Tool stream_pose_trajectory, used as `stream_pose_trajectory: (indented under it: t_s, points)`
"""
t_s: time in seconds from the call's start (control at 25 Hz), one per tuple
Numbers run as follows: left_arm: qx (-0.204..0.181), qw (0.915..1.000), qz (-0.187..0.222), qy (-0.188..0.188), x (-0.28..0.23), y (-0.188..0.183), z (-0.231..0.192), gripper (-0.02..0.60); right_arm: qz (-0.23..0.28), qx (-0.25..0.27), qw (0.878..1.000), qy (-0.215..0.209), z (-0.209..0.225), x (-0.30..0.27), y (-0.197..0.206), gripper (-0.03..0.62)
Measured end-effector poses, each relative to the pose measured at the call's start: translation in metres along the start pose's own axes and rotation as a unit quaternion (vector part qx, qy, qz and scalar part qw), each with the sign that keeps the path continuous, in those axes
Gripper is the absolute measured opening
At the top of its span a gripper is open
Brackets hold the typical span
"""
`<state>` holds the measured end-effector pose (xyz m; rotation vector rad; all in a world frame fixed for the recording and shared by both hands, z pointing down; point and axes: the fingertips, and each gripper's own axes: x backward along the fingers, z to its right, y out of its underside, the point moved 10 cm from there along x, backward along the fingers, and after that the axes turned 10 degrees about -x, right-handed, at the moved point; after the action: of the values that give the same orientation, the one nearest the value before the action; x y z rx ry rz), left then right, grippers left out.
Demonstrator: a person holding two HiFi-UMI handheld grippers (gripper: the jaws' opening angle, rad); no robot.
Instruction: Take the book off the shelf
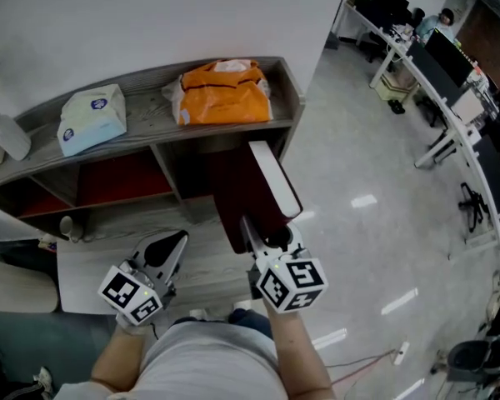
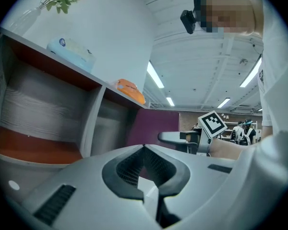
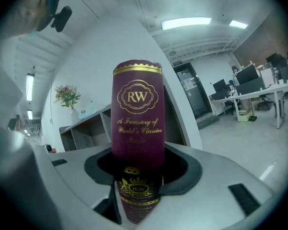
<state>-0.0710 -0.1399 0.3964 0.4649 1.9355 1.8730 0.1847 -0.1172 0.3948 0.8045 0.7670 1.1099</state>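
Right gripper view alone shows gilt lettering on the clamped book [image 3: 137, 128].

The maroon hardback book [image 3: 137, 114] has a smooth, faintly glossy cover stamped with shiny gold foil. The grey shelf unit [image 1: 150, 98] is matt wood-grain board with red-brown inner panels. On its top, the orange bag [image 1: 225, 94] is crinkled glossy plastic, and the pale blue tissue pack [image 1: 92, 119] is soft film. The left hand-held gripper [image 2: 144, 152] and the right hand-held gripper [image 3: 137, 169] have matt grey plastic shells, the left with black ribbed pads [image 2: 129, 169]. The pale floor [image 1: 367, 165] gleams.
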Motion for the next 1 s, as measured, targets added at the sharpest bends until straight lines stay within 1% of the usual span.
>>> stream_pose_trajectory:
  t_s: [0.2,0.32,0.56,0.68,1.0]
  points:
    - [-0.004,0.9996,-0.001,0.028,-0.014,-0.001,0.005,0.015,0.012,-0.056,0.998,-0.021,0.007,0.024,0.004,0.218]
    - [-0.006,0.9991,-0.002,0.043,-0.022,0.0,0.007,0.015,0.016,-0.077,0.996,-0.03,0.011,0.036,0.007,0.218]
    - [-0.011,0.9977,-0.004,0.067,-0.033,-0.003,0.015,0.015,0.03,-0.094,0.994,-0.045,0.014,0.062,0.016,0.218]
    - [-0.013,0.9971,-0.005,0.075,-0.038,-0.002,0.019,0.015,0.035,-0.093,0.994,-0.047,0.016,0.072,0.016,0.218]
    - [-0.011,0.9966,-0.008,0.082,-0.044,0.001,0.023,0.015,0.046,-0.098,0.993,-0.041,0.022,0.083,0.017,0.218]
